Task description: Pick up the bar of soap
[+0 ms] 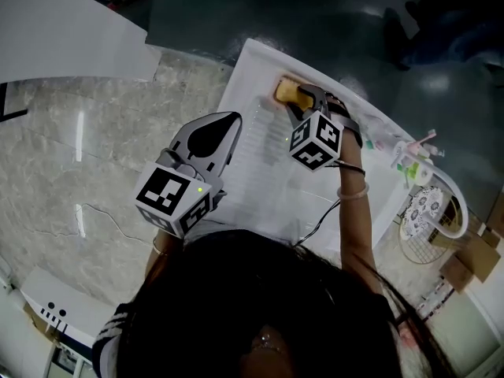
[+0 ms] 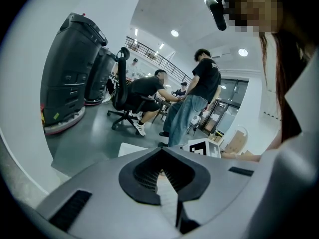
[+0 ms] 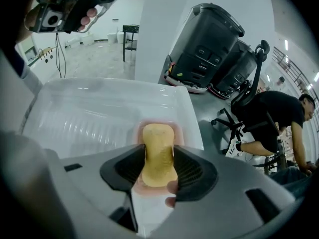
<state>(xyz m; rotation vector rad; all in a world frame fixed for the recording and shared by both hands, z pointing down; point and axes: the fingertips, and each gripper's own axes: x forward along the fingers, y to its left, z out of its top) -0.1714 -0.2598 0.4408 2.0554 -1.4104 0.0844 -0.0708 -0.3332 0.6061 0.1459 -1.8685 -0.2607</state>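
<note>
The yellow bar of soap [image 1: 286,93] lies in a pink dish [image 3: 137,128] at the far end of a white ribbed tray [image 1: 260,164]. My right gripper [image 1: 303,102] points steeply down over it. In the right gripper view the soap [image 3: 157,138] sits lengthwise between the two black pads of that gripper [image 3: 159,151], which flank it closely and stand open. The soap still rests in the dish. My left gripper [image 1: 235,119] hovers over the tray's near left edge with its jaws together and nothing in them; its tips [image 2: 161,158] meet in its own view.
The tray [image 3: 84,113] sits on a marble counter [image 1: 71,156]. Toothbrushes and small items [image 1: 413,160] and a round wire piece [image 1: 429,211] lie to the right. Black machines [image 3: 209,49], an office chair and people stand beyond the counter.
</note>
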